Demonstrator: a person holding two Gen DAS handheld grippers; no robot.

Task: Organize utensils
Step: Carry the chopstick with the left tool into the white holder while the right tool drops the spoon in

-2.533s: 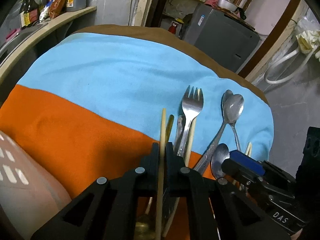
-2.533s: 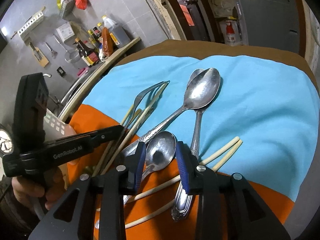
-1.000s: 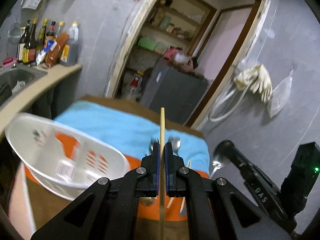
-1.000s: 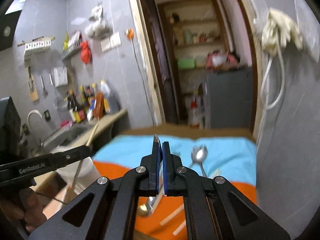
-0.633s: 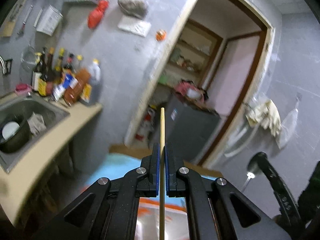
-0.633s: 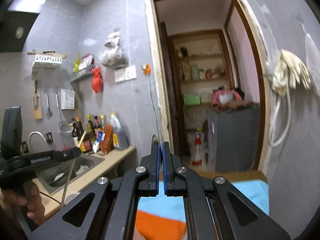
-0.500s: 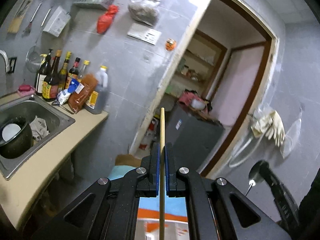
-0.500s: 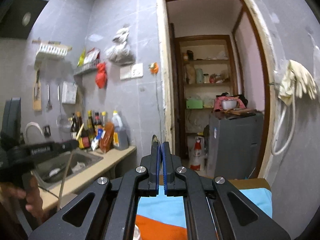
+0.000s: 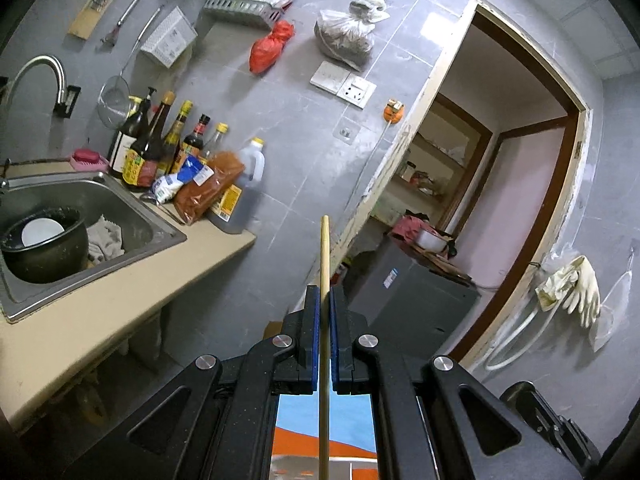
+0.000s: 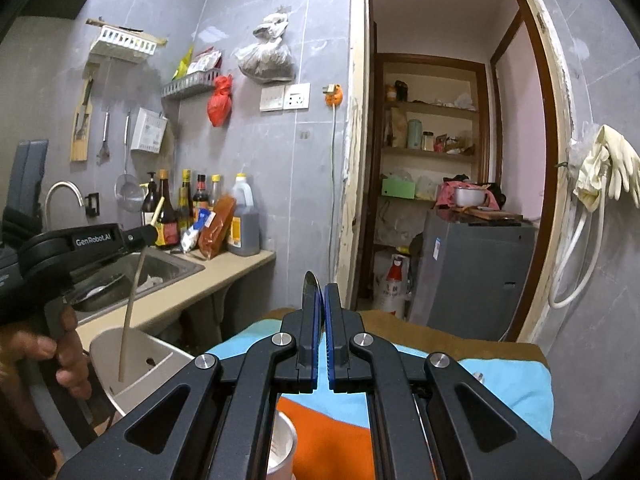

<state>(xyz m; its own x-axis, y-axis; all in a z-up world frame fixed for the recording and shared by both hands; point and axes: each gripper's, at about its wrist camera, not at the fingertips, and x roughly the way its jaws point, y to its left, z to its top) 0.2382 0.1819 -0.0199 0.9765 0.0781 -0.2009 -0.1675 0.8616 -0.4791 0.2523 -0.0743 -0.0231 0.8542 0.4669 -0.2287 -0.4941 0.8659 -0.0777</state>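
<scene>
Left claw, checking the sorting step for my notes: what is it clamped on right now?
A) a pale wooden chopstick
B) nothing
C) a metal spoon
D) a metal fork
A: the left claw is shut on a pale wooden chopstick, which sticks up between its blue pads; the right wrist view shows the stick hanging down into the white plastic basket.

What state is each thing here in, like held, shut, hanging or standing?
Left tool: shut on the chopstick.
Pale wooden chopstick: held upright, lower end over the white plastic holder.
Right tool: shut on a metal spoon.
Cream rubber gloves: hanging.
Sauce bottles: standing.
</scene>
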